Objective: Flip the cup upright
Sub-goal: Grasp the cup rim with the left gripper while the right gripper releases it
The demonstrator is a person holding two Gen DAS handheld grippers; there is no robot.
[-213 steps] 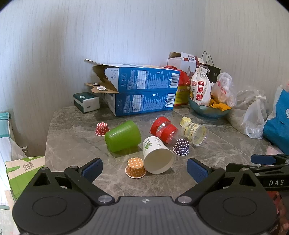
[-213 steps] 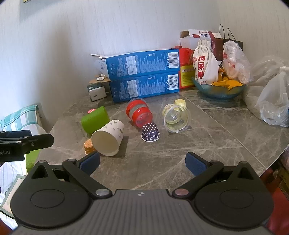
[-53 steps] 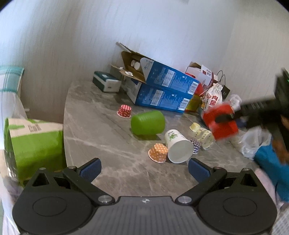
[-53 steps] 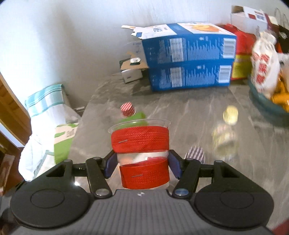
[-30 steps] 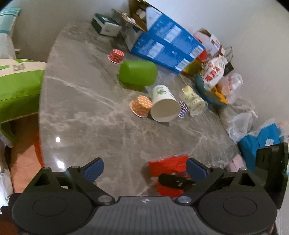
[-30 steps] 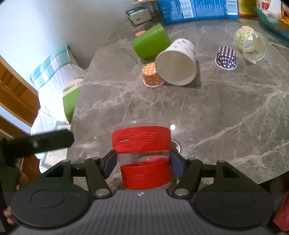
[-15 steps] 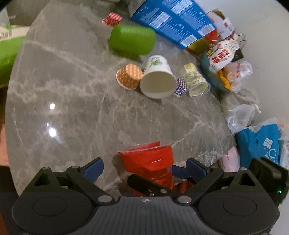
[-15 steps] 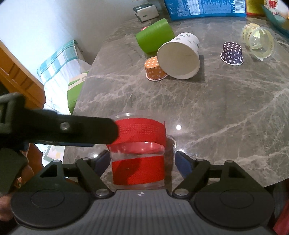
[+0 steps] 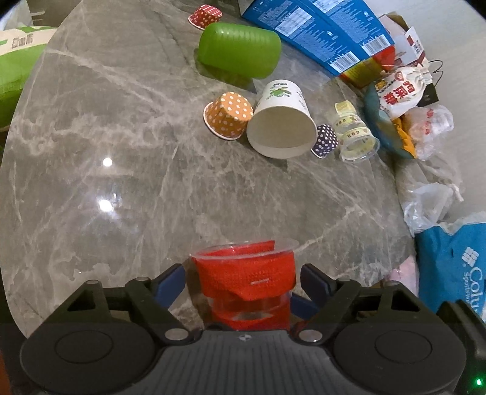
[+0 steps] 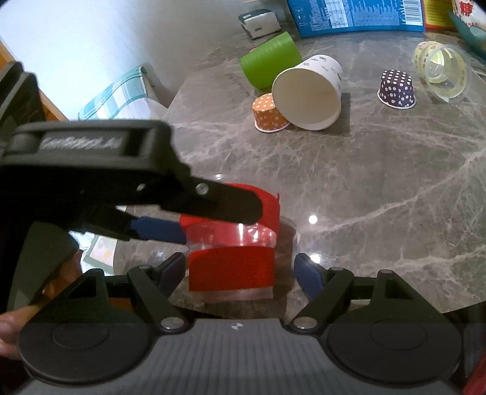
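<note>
A clear plastic cup with red bands (image 9: 247,281) stands upright, mouth up, on the grey marble table near its front edge; it also shows in the right wrist view (image 10: 232,258). My left gripper (image 9: 243,281) reaches around the cup's upper band, its pads close to the sides, small gaps showing. In the right wrist view the left gripper's fingers (image 10: 212,205) reach in from the left over the cup. My right gripper (image 10: 240,272) is open, its blue pads apart from the cup's lower band on both sides.
Farther back lie a green cup (image 9: 240,50), a white paper cup (image 9: 281,124) and a clear yellow-banded cup (image 9: 355,135), all on their sides. Small orange (image 9: 227,115), purple (image 9: 325,141) and red (image 9: 205,15) dotted cups sit upside down. Blue boxes (image 9: 319,24) and bags line the back.
My right gripper set the red-banded cup upright near the table's front edge and opened. My left gripper came in around the cup and its fingers narrowed toward it.
</note>
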